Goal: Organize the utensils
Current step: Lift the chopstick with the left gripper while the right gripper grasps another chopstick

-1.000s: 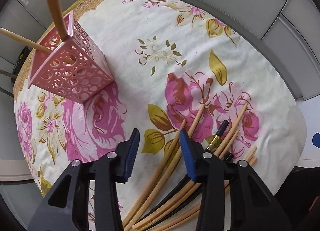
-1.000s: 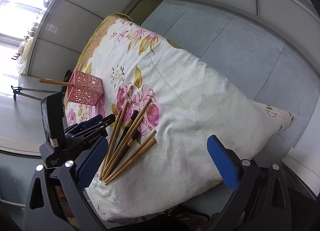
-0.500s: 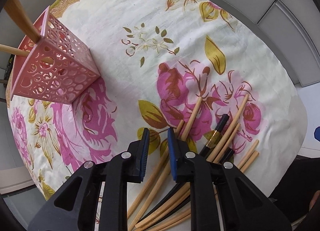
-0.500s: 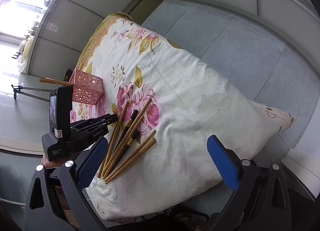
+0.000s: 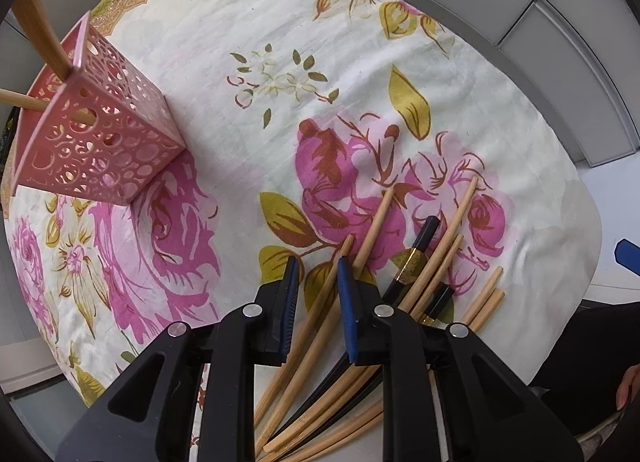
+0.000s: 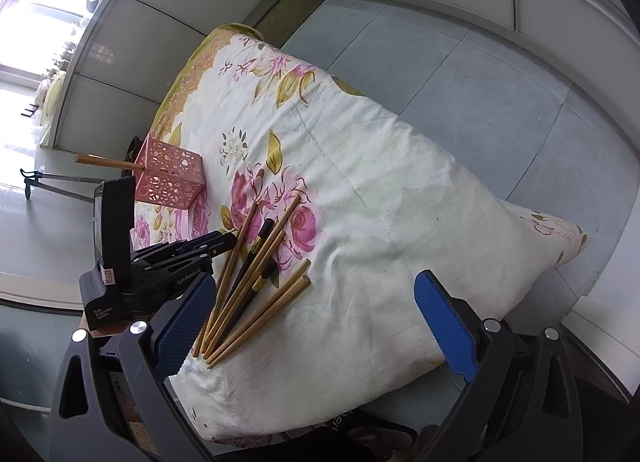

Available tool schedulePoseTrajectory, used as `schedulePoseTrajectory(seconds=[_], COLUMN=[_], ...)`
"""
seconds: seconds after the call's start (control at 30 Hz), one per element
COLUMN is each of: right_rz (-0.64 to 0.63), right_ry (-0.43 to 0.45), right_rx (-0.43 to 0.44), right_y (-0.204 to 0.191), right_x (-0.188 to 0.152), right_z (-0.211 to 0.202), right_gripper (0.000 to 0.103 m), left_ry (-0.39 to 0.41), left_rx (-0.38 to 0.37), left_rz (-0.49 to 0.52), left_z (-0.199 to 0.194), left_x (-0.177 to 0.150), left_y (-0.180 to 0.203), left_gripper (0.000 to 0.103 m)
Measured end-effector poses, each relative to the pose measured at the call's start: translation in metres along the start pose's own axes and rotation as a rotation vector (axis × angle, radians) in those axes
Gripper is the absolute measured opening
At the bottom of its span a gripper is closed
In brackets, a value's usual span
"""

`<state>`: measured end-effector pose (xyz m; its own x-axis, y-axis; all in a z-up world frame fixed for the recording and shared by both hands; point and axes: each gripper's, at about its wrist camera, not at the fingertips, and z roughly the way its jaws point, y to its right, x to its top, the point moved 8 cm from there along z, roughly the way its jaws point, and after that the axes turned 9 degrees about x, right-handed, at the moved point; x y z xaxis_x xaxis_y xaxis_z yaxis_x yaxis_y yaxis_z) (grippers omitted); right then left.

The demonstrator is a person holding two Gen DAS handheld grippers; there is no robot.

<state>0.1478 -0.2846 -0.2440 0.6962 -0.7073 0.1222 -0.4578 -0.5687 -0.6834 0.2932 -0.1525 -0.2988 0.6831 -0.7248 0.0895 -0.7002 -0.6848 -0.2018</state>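
A pink perforated holder (image 5: 100, 150) (image 6: 172, 182) stands on the floral cloth with two wooden sticks (image 5: 40, 30) leaning out of it. Several wooden chopsticks (image 5: 436, 262) (image 6: 256, 274) and two black ones (image 5: 420, 250) lie fanned out near the cloth's near edge. My left gripper (image 5: 318, 266) (image 6: 228, 238) points down over the leftmost of them. One wooden chopstick (image 5: 316, 310) runs between its blue pads, which stand narrowly apart and are opening, not pressing on it. My right gripper (image 6: 316, 290) hangs wide open above the cloth's near side, with nothing in it.
The floral cloth (image 6: 380, 190) covers a small table and drops off at its edges onto grey floor tiles (image 6: 460, 74). A thin metal stand (image 6: 52, 182) lies on the floor at the left. A person's hand (image 5: 628, 390) shows at the lower right.
My left gripper's jaws narrowed from wide apart to a small gap, now around one wooden chopstick, then widened slightly. The right gripper has stayed still.
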Motion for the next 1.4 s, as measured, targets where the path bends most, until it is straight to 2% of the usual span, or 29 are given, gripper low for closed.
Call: schedulePoseTrajectory(seconds=[0.23, 0.3, 0.33, 0.43, 0.57, 0.63, 0.77, 0.83, 0.93, 1.0, 1.1, 1.27, 1.4], right_rz=[-0.004, -0.008, -0.003, 0.033, 0.024, 0.024, 0.076, 0.107, 0.128, 0.132, 0.124, 0.102, 0.090], right_ry=[-0.021, -0.014, -0.014, -0.044, -0.067, -0.097, -0.178, -0.209, -0.258, -0.289, -0.288, -0.265, -0.255], right_rx=[-0.003, -0.019, -0.022, -0.017, -0.066, -0.075, -0.020, 0.039, 0.062, 0.035, -0.020, -0.084, -0.175], right_y=[-0.001, 0.000, 0.001, 0.004, 0.001, -0.004, -0.025, -0.043, -0.067, -0.074, -0.078, -0.083, -0.080], right_x=[-0.002, -0.002, -0.002, -0.005, -0.008, -0.011, -0.016, -0.015, -0.012, -0.010, -0.006, 0.004, 0.010], right_z=[0.004, 0.004, 0.005, 0.012, 0.020, 0.028, 0.051, 0.065, 0.092, 0.110, 0.130, 0.153, 0.162], right_gripper=[0.096, 0.096, 0.096, 0.096, 0.096, 0.096, 0.096, 0.094, 0.083, 0.063, 0.051, 0.039, 0.038], left_ry=[-0.034, -0.038, -0.028, 0.022, 0.085, 0.126, 0.251, 0.317, 0.411, 0.466, 0.516, 0.555, 0.569], left_rx=[-0.023, -0.046, -0.046, -0.062, -0.074, -0.110, -0.171, -0.164, -0.169, -0.178, -0.183, -0.202, -0.210], left_rz=[0.048, 0.027, 0.018, -0.048, -0.192, -0.276, -0.405, -0.433, -0.468, -0.484, -0.490, -0.507, -0.526], left_z=[0.002, 0.003, 0.003, 0.006, 0.003, -0.007, -0.046, -0.070, -0.109, -0.129, -0.149, -0.162, -0.165], left_x=[-0.006, -0.007, -0.008, -0.021, -0.037, -0.048, -0.074, -0.088, -0.097, -0.098, -0.096, -0.101, -0.108], left_y=[0.006, 0.005, 0.005, -0.003, -0.023, -0.037, -0.067, -0.081, -0.099, -0.104, -0.107, -0.114, -0.123], left_gripper=[0.019, 0.010, 0.009, 0.009, 0.008, 0.008, 0.004, 0.004, 0.004, 0.004, 0.004, 0.004, 0.004])
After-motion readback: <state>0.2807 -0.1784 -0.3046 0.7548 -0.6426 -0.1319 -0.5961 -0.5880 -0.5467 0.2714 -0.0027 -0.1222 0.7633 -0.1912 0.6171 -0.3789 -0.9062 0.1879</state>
